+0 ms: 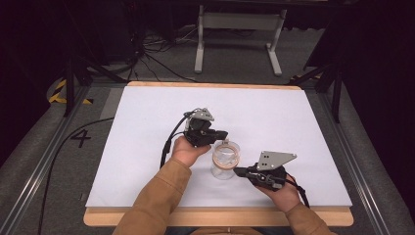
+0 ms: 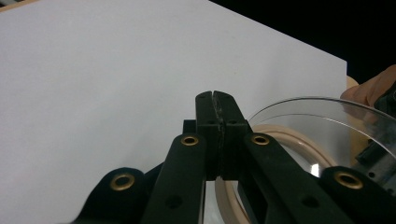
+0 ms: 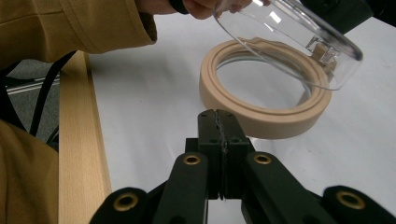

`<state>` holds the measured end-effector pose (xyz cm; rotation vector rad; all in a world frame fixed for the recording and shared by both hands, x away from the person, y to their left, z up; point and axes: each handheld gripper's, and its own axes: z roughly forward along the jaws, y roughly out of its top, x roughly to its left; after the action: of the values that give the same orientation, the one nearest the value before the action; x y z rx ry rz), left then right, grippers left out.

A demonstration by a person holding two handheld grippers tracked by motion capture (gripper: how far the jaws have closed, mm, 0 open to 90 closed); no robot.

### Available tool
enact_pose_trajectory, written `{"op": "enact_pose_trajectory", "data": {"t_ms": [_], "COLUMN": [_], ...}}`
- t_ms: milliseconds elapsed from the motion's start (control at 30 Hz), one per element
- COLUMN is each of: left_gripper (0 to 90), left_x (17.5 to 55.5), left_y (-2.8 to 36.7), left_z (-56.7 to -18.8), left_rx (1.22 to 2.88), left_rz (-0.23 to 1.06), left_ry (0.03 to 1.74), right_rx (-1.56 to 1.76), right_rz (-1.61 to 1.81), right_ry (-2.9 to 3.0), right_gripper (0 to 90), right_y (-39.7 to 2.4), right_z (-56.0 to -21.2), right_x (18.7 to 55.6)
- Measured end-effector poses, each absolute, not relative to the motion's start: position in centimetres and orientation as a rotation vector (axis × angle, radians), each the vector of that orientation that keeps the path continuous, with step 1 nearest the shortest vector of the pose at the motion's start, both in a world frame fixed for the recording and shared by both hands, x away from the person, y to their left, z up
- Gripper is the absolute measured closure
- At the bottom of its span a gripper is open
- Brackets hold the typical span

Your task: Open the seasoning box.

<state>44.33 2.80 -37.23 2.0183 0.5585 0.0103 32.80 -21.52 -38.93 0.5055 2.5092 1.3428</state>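
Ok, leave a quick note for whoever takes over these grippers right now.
Left gripper: shut, holding nothing, beside the clear round container.
Right gripper: shut, holding nothing, just short of the beige ring.
The container and the ring sit mid-table on the white sheet; the right gripper view shows the container tilted over the ring.
Done: nothing gripped.
Left: probably grip the container or the ring.

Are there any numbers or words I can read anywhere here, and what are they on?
"4": a dark number on the grey floor left of the table.
I can read nothing on the clear lid, the tan ring or either gripper.
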Motion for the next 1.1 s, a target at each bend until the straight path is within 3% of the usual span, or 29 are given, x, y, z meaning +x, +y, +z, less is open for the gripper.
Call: {"op": "enact_pose_trajectory", "data": {"t_ms": [700,1100], "left_gripper": [87.8,86.4], "left_x": [43.8,42.0], "left_y": [3.7,7.7], "left_z": [-36.4,-34.7], "left_rx": [1.993,1.949], "left_rz": [0.058,0.118], "left_ry": [0.559,0.608], "right_rx": [0.534,0.493], "right_rz": [1.417,1.470], "right_ry": [2.466,2.436], "right_gripper": [89.8,89.7], "right_y": [-21.5,-21.5], "right_z": [-38.1,-37.1], "right_x": [33.7,34.5]}}
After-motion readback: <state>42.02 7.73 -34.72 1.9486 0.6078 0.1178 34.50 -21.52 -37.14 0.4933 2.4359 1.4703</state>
